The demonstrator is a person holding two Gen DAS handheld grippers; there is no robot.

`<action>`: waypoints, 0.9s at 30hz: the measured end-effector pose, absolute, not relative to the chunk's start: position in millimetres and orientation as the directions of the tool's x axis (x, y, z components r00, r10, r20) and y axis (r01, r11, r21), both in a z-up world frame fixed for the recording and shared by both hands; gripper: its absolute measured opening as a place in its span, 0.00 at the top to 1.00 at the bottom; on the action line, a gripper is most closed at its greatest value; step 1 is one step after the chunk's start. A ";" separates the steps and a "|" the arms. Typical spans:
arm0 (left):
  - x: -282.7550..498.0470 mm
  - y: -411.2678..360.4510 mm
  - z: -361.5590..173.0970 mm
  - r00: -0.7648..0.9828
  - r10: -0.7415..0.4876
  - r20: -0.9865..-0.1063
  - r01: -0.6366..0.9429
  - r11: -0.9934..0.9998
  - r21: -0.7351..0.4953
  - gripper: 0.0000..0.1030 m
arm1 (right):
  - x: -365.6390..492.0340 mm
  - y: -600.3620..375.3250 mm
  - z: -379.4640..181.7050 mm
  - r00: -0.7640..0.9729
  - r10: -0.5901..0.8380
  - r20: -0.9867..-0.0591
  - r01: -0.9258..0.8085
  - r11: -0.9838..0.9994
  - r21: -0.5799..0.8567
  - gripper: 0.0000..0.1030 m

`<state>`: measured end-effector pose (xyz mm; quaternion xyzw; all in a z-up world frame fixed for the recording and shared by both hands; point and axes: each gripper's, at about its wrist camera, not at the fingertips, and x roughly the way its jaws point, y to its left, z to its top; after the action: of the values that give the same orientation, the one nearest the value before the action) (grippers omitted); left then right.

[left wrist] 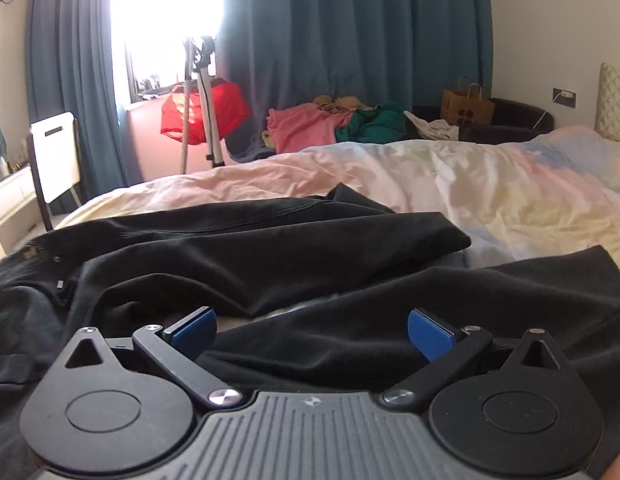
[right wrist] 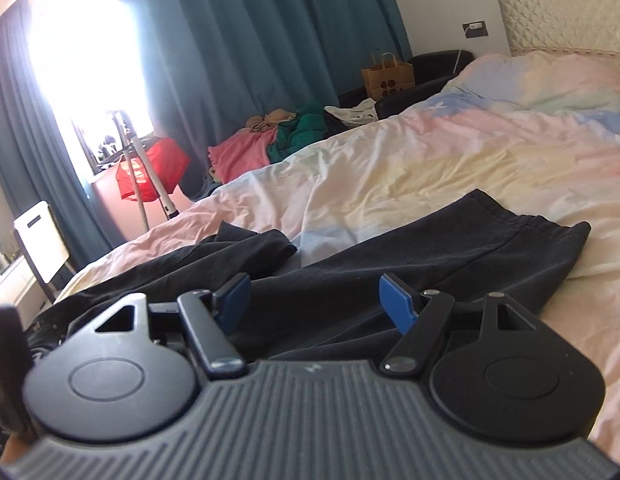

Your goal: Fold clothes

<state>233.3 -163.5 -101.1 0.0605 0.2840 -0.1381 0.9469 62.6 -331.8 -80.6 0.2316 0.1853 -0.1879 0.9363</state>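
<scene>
- A white folding chair (left wrist: 56, 156) is seen at the far left, beside the bed (left wrist: 490, 184).
- A bright window (left wrist: 166, 20) is framed by blue curtains (left wrist: 350, 40); a tripod (left wrist: 208, 92) and a red garment (left wrist: 206, 110) are seen below it.
- A heap of pink and green clothes (left wrist: 334, 122) is piled past the bed's far edge, with a brown paper bag (left wrist: 466, 106) just to its right.
- The black trousers (left wrist: 230, 248) are spread on the pastel duvet (left wrist: 470, 192), waistband at left, legs running right; the legs are splayed apart and creased, not folded.
- The left gripper (left wrist: 312, 330) is held low over the trousers, blue pads (left wrist: 192, 330) spread wide; nothing is pinched, only cloth is seen beneath the gap.
- In the right wrist view the trouser hem (right wrist: 530, 232) is seen lying flat on the duvet at right.
- The right gripper (right wrist: 314, 302) is held over the nearer leg, jaws spread wide, nothing clamped between the pads (right wrist: 396, 302).
- A quilted headboard (right wrist: 566, 12) and a wall socket (right wrist: 475, 28) are seen at far right.
</scene>
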 end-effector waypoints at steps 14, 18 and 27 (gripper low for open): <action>379.6 -358.9 -155.8 0.813 -0.052 -0.580 0.257 0.926 0.277 0.00 | 104.5 -381.9 -148.7 0.797 -0.293 -0.528 0.569 0.656 0.496 0.28; 391.3 -356.6 -169.3 0.798 -0.016 -0.603 0.237 0.927 0.289 0.03 | 112.2 -385.3 -157.0 0.792 -0.278 -0.544 0.573 0.646 0.505 0.28; 389.6 -312.2 -129.5 0.804 -0.148 -0.576 0.277 0.950 0.143 0.72 | 108.9 -384.1 -160.0 0.787 -0.286 -0.546 0.582 0.638 0.504 0.29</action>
<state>389.6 -312.2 -129.5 0.1105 0.2921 -0.1128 0.9433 108.9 -384.1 -160.0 0.3466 0.2133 -0.2466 0.8796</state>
